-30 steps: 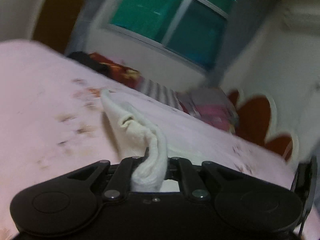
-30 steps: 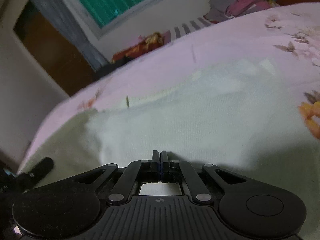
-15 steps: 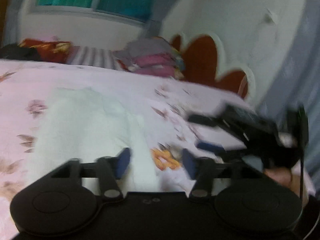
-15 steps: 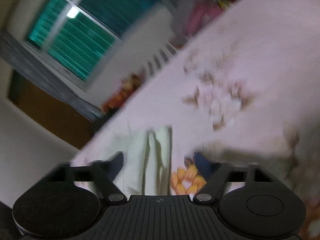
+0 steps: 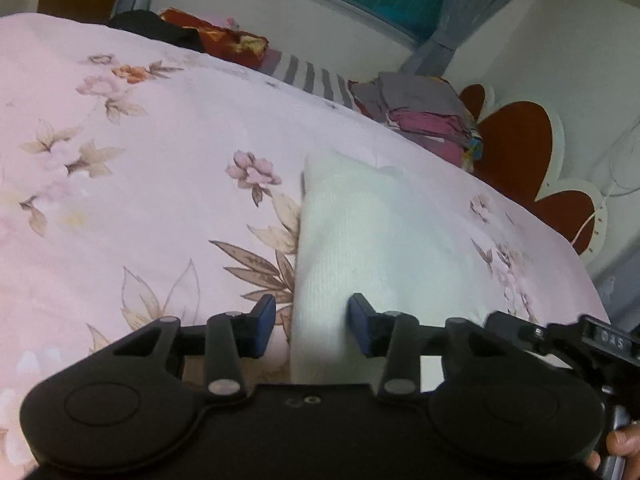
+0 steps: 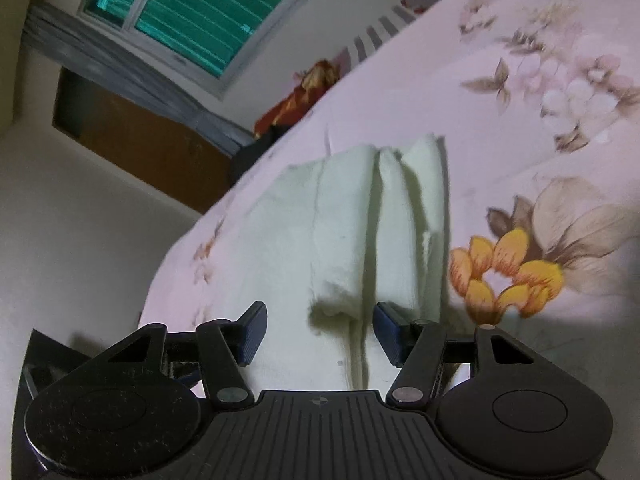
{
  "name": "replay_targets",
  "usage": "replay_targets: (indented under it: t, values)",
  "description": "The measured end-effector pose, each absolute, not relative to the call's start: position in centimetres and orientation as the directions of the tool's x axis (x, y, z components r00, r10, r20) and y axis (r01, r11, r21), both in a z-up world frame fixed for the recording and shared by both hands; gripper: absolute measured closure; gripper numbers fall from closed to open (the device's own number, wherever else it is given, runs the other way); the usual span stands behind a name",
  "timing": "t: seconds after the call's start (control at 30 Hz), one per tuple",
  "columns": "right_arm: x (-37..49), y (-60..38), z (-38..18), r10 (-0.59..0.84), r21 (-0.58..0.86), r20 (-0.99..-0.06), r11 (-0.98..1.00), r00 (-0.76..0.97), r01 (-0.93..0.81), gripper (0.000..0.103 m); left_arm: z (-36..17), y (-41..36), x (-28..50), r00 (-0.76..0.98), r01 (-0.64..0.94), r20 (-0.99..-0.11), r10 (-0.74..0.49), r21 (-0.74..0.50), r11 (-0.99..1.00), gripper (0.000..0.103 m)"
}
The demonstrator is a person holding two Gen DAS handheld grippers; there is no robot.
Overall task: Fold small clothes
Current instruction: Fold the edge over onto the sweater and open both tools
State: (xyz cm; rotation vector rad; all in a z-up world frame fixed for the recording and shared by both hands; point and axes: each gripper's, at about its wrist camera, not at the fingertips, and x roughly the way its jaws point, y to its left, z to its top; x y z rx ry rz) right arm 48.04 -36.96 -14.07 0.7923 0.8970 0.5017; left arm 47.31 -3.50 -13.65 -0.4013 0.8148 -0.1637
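A small cream-white knit garment [image 5: 360,232] lies folded into a narrow strip on the pink floral bedsheet [image 5: 140,168]. My left gripper [image 5: 310,326] is open, its blue-padded fingers either side of the garment's near left edge, holding nothing. In the right wrist view the same garment [image 6: 352,224] shows lengthwise folds and layered edges on its right side. My right gripper [image 6: 320,330] is open over the garment's near end, empty. The right gripper's body [image 5: 576,340] shows at the lower right of the left wrist view.
A stack of folded grey and pink clothes [image 5: 424,116] sits at the far side of the bed, with a striped cloth [image 5: 316,76] and red and dark items [image 5: 216,38] beside it. A red and white headboard [image 5: 520,152] stands at the right. A window [image 6: 208,20] is behind.
A second ago my left gripper was shut on a bunched part of the garment and my right gripper was shut. Both have opened, and the garment now lies flat in a folded strip.
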Motion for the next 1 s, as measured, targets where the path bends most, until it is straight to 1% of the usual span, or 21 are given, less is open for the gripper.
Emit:
replay_targets:
  t: [0.17,0.27,0.37,0.43,0.47,0.53,0.57,0.67,0.73,0.77,0.87,0.9,0.93,1.0]
  values:
    - [48.9,-35.7,-13.7,0.664,0.76,-0.517,0.647,0.54,-0.068,0.044,-13.9,-2.5,47.7,0.678,0.008,-0.657,-0.33,-0.442,0.897,0.061]
    - [49.6,-35.2,-14.1,0.651,0.751,-0.54,0.659,0.534,-0.044,0.05,-14.3,-2.1,48.0,0.67,0.015,-0.652,-0.354,-0.465,0.885,0.061]
    - [50.2,-34.7,-14.2,0.646,0.739,-0.552,0.672,0.527,-0.049,0.05,-14.1,-2.2,48.0,0.67,0.033,-0.651,-0.358,-0.455,0.89,0.062]
    - [50.5,-33.9,-13.8,0.622,0.706,-0.574,0.705,0.532,-0.063,0.062,-13.4,-2.0,47.8,0.693,0.049,-0.632,-0.347,-0.439,0.897,0.063]
    - [50.6,-33.6,-13.8,0.609,0.69,-0.584,0.721,0.537,-0.067,0.065,-13.0,-1.9,47.8,0.709,0.06,-0.618,-0.34,-0.428,0.902,0.066]
    - [50.4,-33.5,-13.9,0.613,0.694,-0.578,0.717,0.538,-0.071,0.065,-12.6,-2.1,48.1,0.707,0.093,-0.613,-0.353,-0.414,0.905,0.066]
    - [50.2,-33.5,-14.0,0.613,0.693,-0.578,0.717,0.539,-0.072,0.065,-12.8,-2.3,48.4,0.694,0.105,-0.621,-0.365,-0.414,0.904,0.068]
    - [50.5,-33.5,-14.4,0.617,0.702,-0.577,0.709,0.536,-0.06,0.065,-13.4,-3.1,49.2,0.657,0.127,-0.649,-0.383,-0.406,0.905,0.067]
    - [50.5,-33.3,-14.3,0.609,0.691,-0.582,0.72,0.539,-0.066,0.066,-13.3,-3.4,49.3,0.655,0.134,-0.653,-0.382,-0.397,0.908,0.068]
    - [50.4,-33.2,-14.0,0.597,0.67,-0.591,0.738,0.543,-0.082,0.088,-12.9,-3.6,49.1,0.663,0.146,-0.645,-0.38,-0.386,0.911,0.07]
    - [50.0,-32.7,-12.7,0.567,0.63,-0.587,0.768,0.577,-0.114,0.088,-10.7,-3.8,47.8,0.72,0.245,-0.544,-0.43,-0.38,0.892,0.07]
    - [49.5,-33.0,-12.0,0.564,0.629,-0.576,0.768,0.591,-0.121,0.088,-10.3,-4.1,47.7,0.72,0.265,-0.538,-0.438,-0.37,0.89,0.07]
    - [48.9,-33.6,-11.2,0.575,0.639,-0.554,0.757,0.602,-0.134,0.088,-10.0,-4.9,47.8,0.706,0.295,-0.548,-0.449,-0.349,0.889,0.07]
    - [47.8,-34.5,-10.3,0.565,0.636,-0.546,0.76,0.619,-0.134,0.089,-10.9,-6.6,48.8,0.639,0.335,-0.615,-0.462,-0.317,0.887,0.07]
